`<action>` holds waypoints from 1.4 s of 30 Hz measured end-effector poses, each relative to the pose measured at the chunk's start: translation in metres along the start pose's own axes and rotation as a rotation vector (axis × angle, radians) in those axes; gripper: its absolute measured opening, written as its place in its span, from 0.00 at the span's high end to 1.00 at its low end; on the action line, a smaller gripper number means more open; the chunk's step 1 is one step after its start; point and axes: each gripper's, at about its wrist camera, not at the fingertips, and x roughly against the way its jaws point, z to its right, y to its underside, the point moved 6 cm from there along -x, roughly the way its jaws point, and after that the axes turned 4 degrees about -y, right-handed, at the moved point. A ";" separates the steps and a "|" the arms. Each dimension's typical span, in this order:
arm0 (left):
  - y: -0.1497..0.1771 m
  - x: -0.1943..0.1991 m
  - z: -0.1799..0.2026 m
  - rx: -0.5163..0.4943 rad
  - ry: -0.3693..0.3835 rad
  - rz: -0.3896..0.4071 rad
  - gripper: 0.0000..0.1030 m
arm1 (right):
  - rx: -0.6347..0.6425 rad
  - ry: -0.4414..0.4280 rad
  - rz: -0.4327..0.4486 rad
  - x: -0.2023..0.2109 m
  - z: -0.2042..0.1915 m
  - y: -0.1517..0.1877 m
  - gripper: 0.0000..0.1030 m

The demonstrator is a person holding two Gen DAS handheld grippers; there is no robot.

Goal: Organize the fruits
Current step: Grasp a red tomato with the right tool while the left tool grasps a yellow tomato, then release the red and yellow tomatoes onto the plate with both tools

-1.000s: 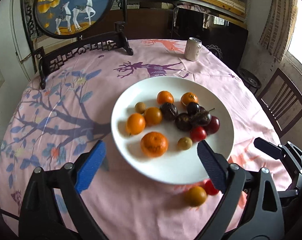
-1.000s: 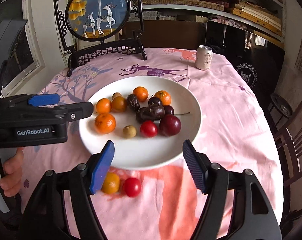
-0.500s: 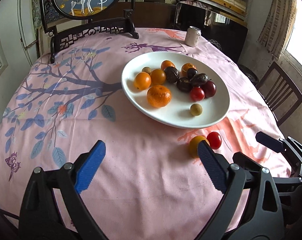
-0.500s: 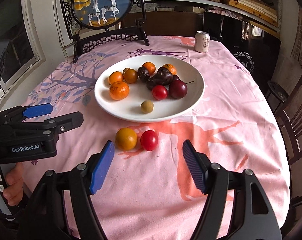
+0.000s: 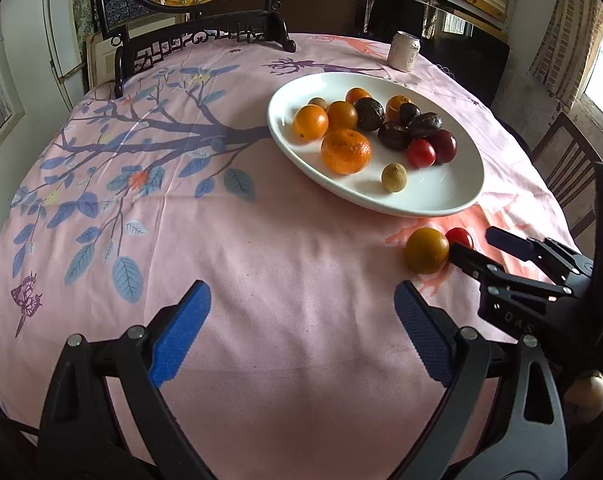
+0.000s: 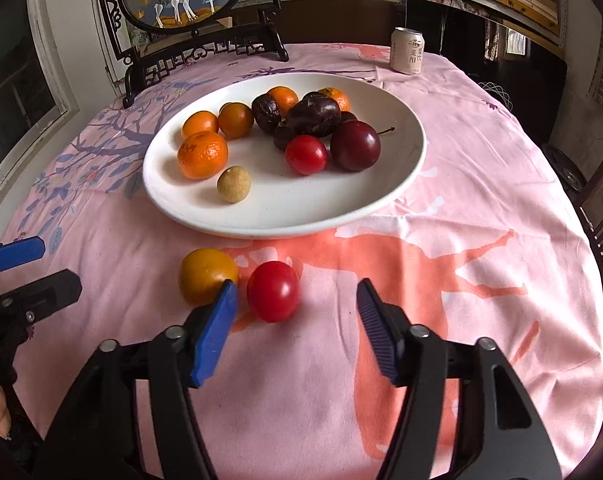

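Here, 2 fruits are seen off the plate (image 6: 405, 184), on the pink tabletop (image 6: 481, 208) just in front of its near rim: a red tomato-like fruit (image 6: 273, 297) and a yellow-orange fruit (image 6: 207, 276), touching or nearly so. The right claw (image 6: 295, 312) has just been closing around the red fruit, which lies between the pads but is not yet pressed; a gap is visible on the right pad's side. The left claw (image 5: 301, 338) is held released over bare cloth, nothing between its pads.

The likeliest fault is judged to be the left pad (image 6: 213, 332) of the right claw nudging the yellow-orange fruit, since it sits against or in front of it; either round fruit could then be rolled away. A squeeze off-centre could also squirt the smooth red fruit out.

Whether that pad actually touches the yellow-orange fruit cannot be told. The dark fruits on the plate are heaped, so their count is unclear.
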 end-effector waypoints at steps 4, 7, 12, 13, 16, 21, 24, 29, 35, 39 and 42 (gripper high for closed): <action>0.001 -0.001 0.008 -0.015 0.010 -0.008 0.08 | 0.029 -0.014 -0.035 -0.012 -0.007 -0.002 0.72; 0.000 -0.004 0.019 -0.036 0.028 -0.020 0.08 | 0.022 -0.025 -0.005 0.006 -0.007 0.000 0.73; 0.001 -0.018 0.054 -0.100 0.052 -0.053 0.08 | -0.006 0.016 0.052 0.044 0.013 0.016 0.72; 0.000 -0.024 0.060 -0.107 0.051 -0.065 0.08 | -0.019 0.017 0.054 0.048 0.019 0.021 0.72; -0.002 -0.042 0.076 -0.116 0.054 -0.108 0.08 | -0.050 0.016 0.055 0.056 0.033 0.032 0.72; -0.004 -0.058 0.094 -0.138 0.058 -0.123 0.39 | -0.073 0.009 0.058 0.061 0.043 0.039 0.72; -0.008 -0.058 0.095 -0.130 0.088 -0.108 0.64 | -0.074 0.000 0.059 0.060 0.042 0.040 0.73; -0.007 -0.053 0.087 -0.093 0.118 -0.107 0.65 | -0.069 -0.017 0.058 0.060 0.036 0.039 0.73; -0.005 -0.024 0.073 -0.091 0.134 -0.056 0.65 | -0.046 -0.026 0.054 0.057 0.025 0.034 0.72; -0.021 -0.005 0.056 -0.082 0.126 -0.008 0.65 | -0.025 -0.060 0.039 0.051 0.014 0.022 0.72; -0.050 -0.007 0.047 -0.075 0.101 0.009 0.65 | 0.012 -0.078 0.056 0.050 0.004 0.000 0.72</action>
